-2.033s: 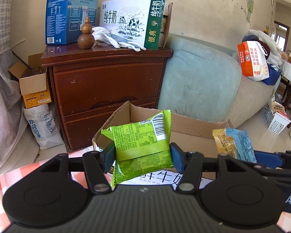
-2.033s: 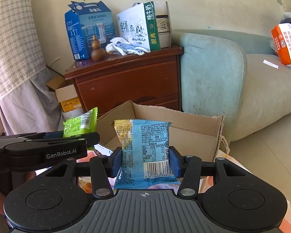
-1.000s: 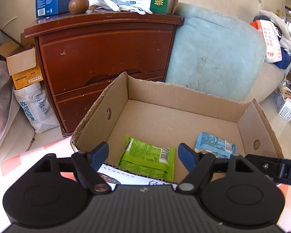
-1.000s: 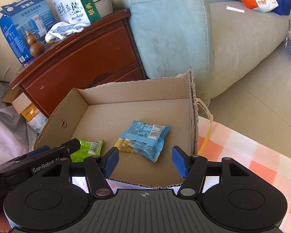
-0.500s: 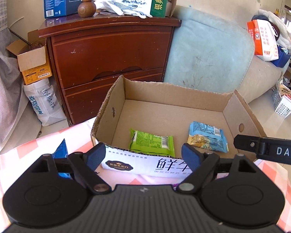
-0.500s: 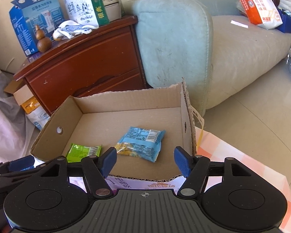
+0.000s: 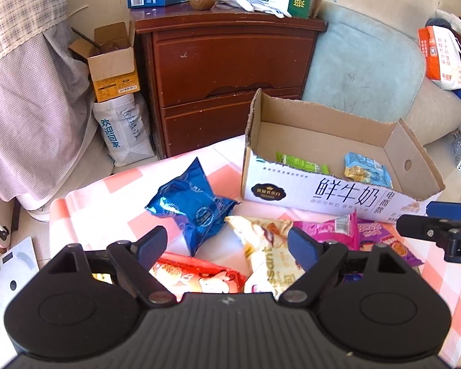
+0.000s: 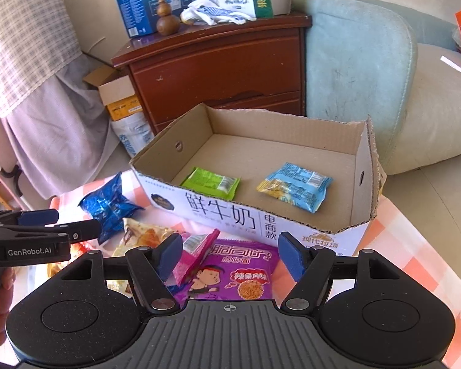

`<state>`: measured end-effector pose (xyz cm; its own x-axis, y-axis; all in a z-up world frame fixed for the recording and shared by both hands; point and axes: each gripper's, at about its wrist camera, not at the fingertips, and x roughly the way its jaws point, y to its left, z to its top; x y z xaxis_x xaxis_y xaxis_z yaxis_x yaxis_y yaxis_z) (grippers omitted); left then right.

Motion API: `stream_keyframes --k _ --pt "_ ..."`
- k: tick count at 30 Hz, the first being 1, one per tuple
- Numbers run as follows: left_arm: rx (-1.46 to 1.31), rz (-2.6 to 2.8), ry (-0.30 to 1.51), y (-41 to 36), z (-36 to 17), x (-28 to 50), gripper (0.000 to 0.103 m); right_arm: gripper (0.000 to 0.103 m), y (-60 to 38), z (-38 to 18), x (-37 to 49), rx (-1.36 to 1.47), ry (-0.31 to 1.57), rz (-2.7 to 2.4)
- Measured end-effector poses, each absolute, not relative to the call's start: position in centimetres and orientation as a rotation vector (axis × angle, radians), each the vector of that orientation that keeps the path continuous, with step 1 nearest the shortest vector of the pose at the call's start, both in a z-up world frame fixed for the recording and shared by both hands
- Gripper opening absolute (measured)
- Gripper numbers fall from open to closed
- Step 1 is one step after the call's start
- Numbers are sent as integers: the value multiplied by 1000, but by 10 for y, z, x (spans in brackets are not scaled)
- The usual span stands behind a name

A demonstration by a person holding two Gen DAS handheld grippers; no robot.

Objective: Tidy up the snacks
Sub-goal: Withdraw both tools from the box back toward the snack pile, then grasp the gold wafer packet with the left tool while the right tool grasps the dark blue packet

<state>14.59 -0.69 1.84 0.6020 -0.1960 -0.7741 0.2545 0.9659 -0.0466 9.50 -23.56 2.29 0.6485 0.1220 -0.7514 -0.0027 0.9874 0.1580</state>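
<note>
- Inside the shallow open-topped cardboard milk carton tray point(image 8: 358, 190), two snacks already lie flat and apart from each other — a green foil wafer packet point(image 8: 211, 183) toward its left side and a light-blue and yellow crinkled snack packet point(image 8: 295, 186) toward its right.
- Most of the tray floor is bare, so by my reading the task is only begun.
- On the pink-and-white checked tablecloth point(image 7: 113, 196), in front of the tray's printed front wall, the remaining snacks are piled: a shiny dark-blue foil pouch point(image 7: 192, 207), a cream croissant wrapper point(image 7: 265, 253), a red packet point(image 7: 196, 273), a magenta packet point(image 8: 196, 255) and a purple noodle-snack bag point(image 8: 239, 272).
- The left gripper point(image 7: 227, 244) hangs over the blue pouch and croissant wrapper with its fingers spread wide and nothing clasped.
- The right gripper point(image 8: 227, 255) is over the magenta and purple bags, its jaws opening, with no snack pinched between them.
- The tray's ragged front wall is low, while its right side wall stands taller — a lifted packet would need to clear those rims.
- The two grippers sit close side by side over the pile, so room between them looks tight; the cloth's left part is freer.
</note>
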Motion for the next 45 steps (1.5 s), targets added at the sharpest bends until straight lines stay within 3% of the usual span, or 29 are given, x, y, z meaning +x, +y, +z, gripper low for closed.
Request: stream_keyframes --k 13,37,45 --pt "85 -213 919 44 6 119 86 72 -207 9 69 100 950 269" --pt "-24 -115 918 93 -53 158 86 78 -183 -34 87 53 1071 276" --pt "72 -179 950 80 -59 147 70 68 -174 -33 83 19 1073 350"
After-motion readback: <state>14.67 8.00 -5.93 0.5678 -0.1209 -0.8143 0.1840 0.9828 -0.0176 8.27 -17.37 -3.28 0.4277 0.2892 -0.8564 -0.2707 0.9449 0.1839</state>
